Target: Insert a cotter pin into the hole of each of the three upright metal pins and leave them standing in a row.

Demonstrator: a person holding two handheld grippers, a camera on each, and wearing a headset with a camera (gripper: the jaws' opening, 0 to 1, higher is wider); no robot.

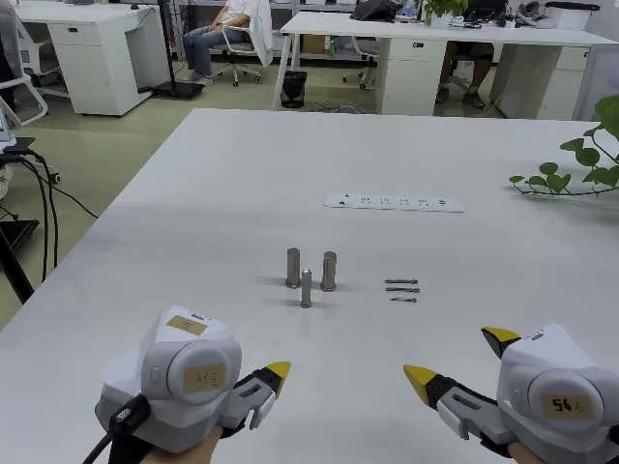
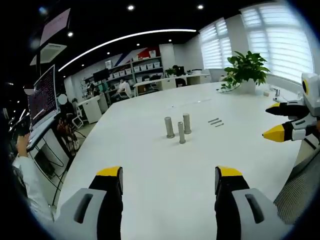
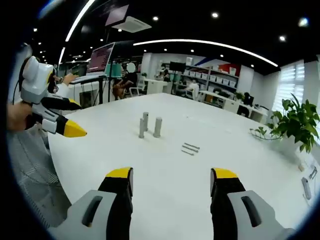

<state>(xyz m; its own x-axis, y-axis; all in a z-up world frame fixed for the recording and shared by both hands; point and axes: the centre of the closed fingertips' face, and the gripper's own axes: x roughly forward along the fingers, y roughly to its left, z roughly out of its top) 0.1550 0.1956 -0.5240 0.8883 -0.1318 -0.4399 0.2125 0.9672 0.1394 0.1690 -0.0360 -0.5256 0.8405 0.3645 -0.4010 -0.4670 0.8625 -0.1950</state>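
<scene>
Three upright metal pins [image 1: 308, 275] stand in a tight cluster at the middle of the white table [image 1: 193, 232], also seen in the left gripper view as pins [image 2: 179, 129] and in the right gripper view as pins [image 3: 149, 125]. Three small cotter pins [image 1: 401, 290] lie side by side just right of them; they show too as cotter pins [image 2: 216, 121] and cotter pins [image 3: 189, 148]. My left gripper [image 1: 266, 387] hovers open near the front left edge. My right gripper [image 1: 460, 356] hovers open at the front right. Both are well short of the pins and hold nothing.
A white power strip [image 1: 392, 202] lies flat behind the pins. A leafy plant [image 1: 580, 164] reaches in at the table's right edge. Office desks, chairs and a seated person [image 1: 218, 34] are beyond the table's far side. Cables hang off to the left on the floor.
</scene>
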